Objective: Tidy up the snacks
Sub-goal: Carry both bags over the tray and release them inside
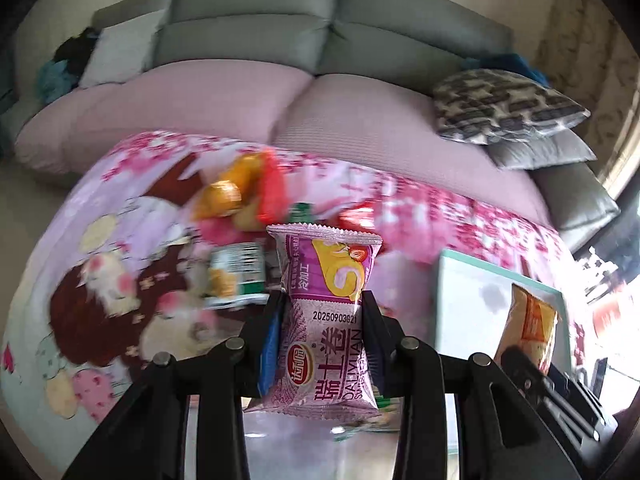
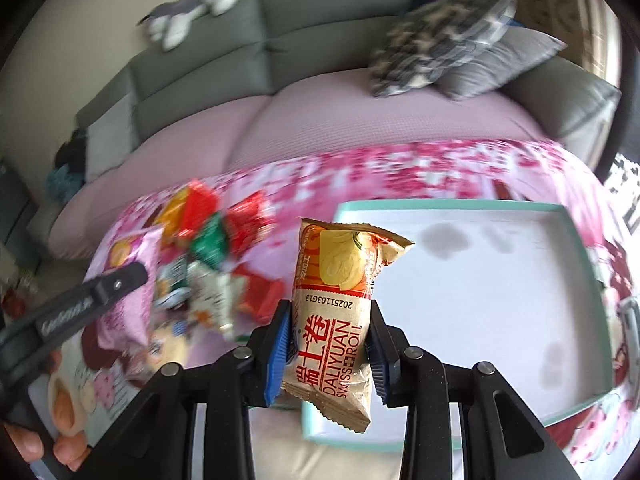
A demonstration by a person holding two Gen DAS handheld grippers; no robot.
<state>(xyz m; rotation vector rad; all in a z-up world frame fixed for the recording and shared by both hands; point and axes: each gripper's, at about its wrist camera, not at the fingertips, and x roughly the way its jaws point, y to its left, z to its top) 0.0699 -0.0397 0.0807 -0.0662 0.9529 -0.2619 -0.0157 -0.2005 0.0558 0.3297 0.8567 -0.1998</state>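
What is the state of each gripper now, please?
Left gripper: shut on the purple Swiss roll packet.
Right gripper: shut on the orange Swiss roll packet.

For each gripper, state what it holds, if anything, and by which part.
The left gripper pinches a purple snack pack across its middle; the right gripper pinches an orange snack pack across its middle.

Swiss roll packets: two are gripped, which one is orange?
The orange-and-beige Swiss roll packet clamped in the right gripper, in front of the mint-rimmed white tray. The left gripper holds the purple-pink Swiss roll packet.
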